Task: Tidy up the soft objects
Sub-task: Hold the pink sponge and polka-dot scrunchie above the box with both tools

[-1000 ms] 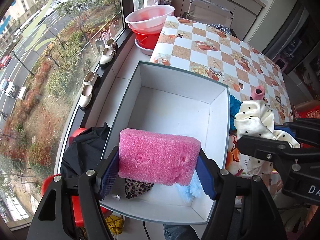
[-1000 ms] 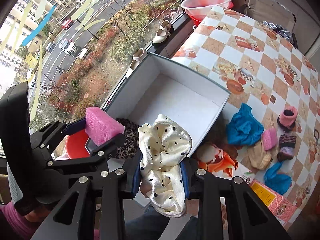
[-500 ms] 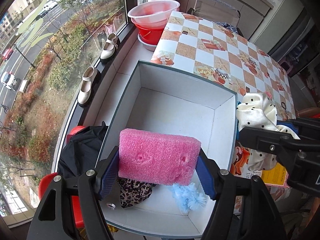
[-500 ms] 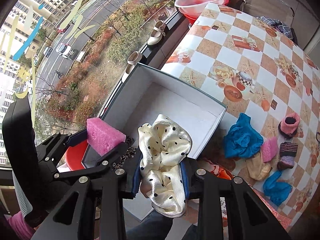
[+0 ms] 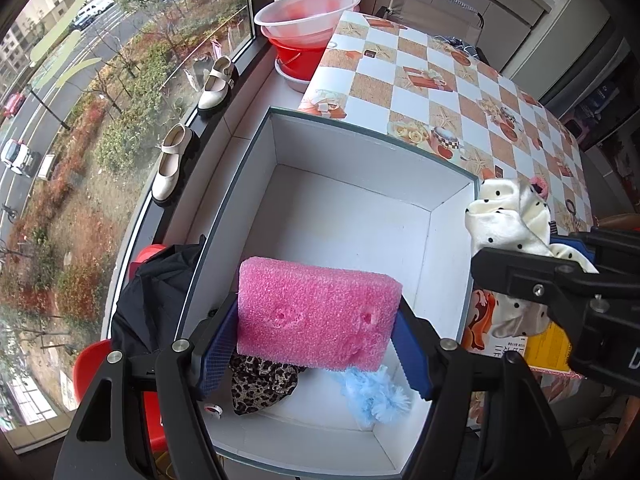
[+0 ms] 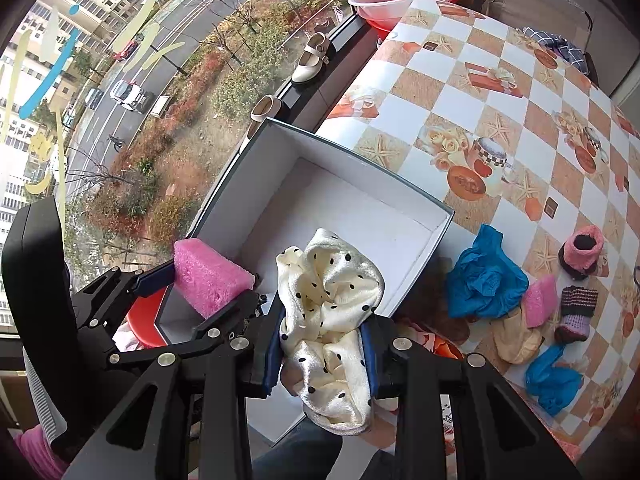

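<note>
The left fingers (image 5: 316, 344) are clamped on the pink sponge (image 5: 316, 316) over the near end of the box (image 5: 360, 140), and the right fingers (image 6: 324, 344) are clamped on the spotty cloth (image 6: 328, 292) by its right wall. The box sits at the surface's (image 6: 500, 112) window-side edge, so a bump could push it off. If the cloth drops too soon it may catch on the wall, but the far half of the box has lots of room.

A lived-in flat, high above street level, is shown. A table (image 6: 500, 92) covered in checkered oilcloth is set against a large window (image 5: 100, 100), through which a street with cars is seen at 9 o'clock. Cream shoes (image 5: 170, 164) are lined on the sill, plastic basins (image 5: 308, 20) stacked at 12 o'clock.
</note>
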A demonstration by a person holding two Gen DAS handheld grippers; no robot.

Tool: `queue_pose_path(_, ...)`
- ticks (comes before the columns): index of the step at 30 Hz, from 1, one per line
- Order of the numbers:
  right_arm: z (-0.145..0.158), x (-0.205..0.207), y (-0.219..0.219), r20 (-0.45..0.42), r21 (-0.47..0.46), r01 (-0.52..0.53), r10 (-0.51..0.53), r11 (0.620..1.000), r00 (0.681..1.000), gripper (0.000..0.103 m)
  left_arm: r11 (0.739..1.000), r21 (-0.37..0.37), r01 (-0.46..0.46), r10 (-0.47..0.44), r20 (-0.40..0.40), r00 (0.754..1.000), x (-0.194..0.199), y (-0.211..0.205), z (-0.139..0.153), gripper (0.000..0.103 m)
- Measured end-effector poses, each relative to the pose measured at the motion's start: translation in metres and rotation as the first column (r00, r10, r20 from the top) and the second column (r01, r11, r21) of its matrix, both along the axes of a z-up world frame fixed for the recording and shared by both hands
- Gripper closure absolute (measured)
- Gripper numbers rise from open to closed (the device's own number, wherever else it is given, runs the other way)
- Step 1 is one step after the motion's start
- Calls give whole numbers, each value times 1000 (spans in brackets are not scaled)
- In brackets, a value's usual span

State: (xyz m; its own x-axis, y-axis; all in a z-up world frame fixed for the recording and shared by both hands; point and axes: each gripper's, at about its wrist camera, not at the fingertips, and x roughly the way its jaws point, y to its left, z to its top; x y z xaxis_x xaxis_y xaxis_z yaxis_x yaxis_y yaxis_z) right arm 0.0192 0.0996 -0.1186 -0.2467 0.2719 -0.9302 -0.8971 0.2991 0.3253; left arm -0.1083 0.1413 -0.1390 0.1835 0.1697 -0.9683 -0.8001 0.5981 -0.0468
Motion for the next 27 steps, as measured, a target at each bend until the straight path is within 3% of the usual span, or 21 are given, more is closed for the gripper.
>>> queue_pose_path(27,-6,1,-1,0,-10,-5,5,1000,1000,70,1000,-20,-3,3,-14,1000,-1,-6,-8,29)
